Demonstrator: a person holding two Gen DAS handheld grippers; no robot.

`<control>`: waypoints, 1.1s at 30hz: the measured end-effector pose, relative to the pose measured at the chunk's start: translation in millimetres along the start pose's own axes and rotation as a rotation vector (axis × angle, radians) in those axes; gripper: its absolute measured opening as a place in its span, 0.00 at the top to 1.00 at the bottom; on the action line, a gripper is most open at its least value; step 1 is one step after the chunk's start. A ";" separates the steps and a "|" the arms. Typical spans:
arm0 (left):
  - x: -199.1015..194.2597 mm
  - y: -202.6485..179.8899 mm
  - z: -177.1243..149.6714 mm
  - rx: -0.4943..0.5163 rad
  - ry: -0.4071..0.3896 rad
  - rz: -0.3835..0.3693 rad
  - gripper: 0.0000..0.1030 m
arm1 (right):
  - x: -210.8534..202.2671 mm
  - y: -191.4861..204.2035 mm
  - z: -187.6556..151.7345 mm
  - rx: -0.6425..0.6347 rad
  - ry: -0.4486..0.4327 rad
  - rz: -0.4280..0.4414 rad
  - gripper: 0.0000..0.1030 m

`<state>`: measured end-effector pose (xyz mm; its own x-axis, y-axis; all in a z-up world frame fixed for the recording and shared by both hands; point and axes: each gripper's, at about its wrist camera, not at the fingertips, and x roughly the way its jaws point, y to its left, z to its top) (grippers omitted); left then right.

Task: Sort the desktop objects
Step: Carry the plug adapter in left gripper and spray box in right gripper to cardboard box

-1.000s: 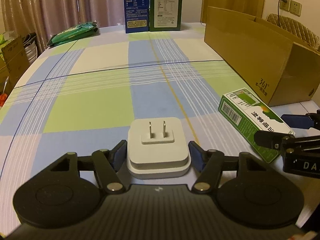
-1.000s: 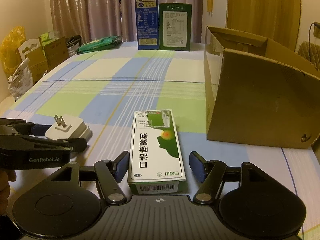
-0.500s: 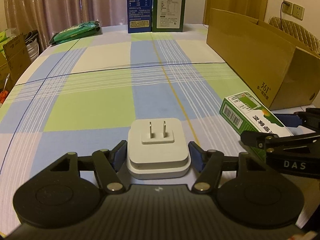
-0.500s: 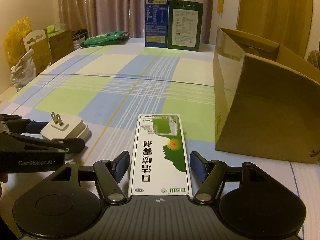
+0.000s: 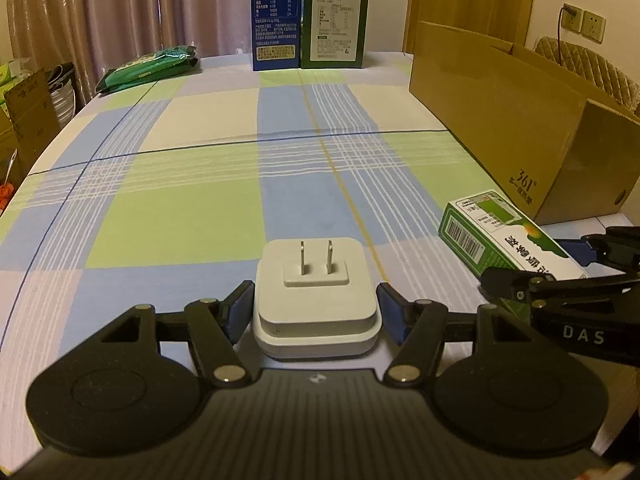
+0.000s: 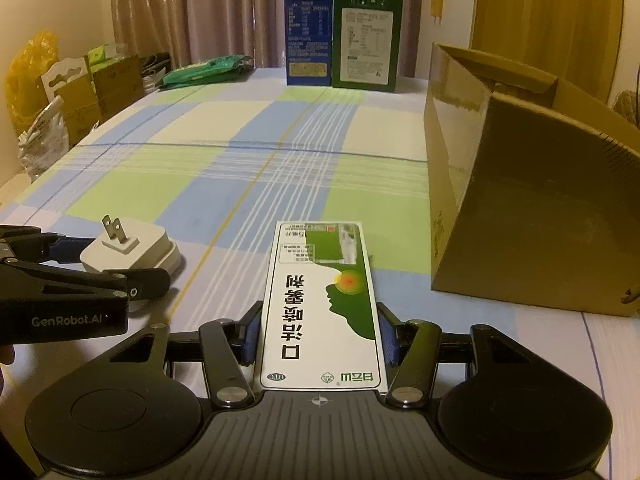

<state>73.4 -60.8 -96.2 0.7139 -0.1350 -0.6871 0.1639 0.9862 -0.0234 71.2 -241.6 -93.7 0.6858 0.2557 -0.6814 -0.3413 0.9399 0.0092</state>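
Near the front edge of the table (image 5: 168,184), the left gripper (image 5: 316,308) sits as it did a second ago, its blue pads pressed against the sides of a white charger (image 5: 316,300), a smooth rounded square with two flat metal prongs pointing up. The right gripper (image 6: 318,336) has changed more: its jaws are closing on the green-and-white box (image 6: 320,312), which now reaches further back between them than a second ago, the pads just meeting its long sides. That box is a slim glossy carton lying flat toward the front right corner, printed with large Chinese characters, a green head in profile, an orange spot and a small "OTC" oval; the left view shows a barcode on its end (image 5: 464,236).

A checked cloth of green, blue and cream covers the table. Along the right edge lies a plain cardboard box (image 5: 500,116) stamped "361°". At the far edge stand a blue carton (image 5: 276,16) and a dark green carton (image 5: 336,20), both with printed tables too small to read. A green crinkly packet (image 5: 148,68) lies at the far left corner. The grippers carry "GenRobot.AI" and "DAS".
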 end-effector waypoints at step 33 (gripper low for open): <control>-68.8 -32.9 47.0 0.016 -0.141 -0.051 0.41 | -85.7 -8.5 32.7 0.049 -0.159 -0.046 0.49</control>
<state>50.8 -88.5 -14.0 0.7931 -0.1977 -0.5761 0.2122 0.9763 -0.0430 36.3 -264.1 -11.5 0.7941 0.2412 -0.5579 -0.2782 0.9603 0.0192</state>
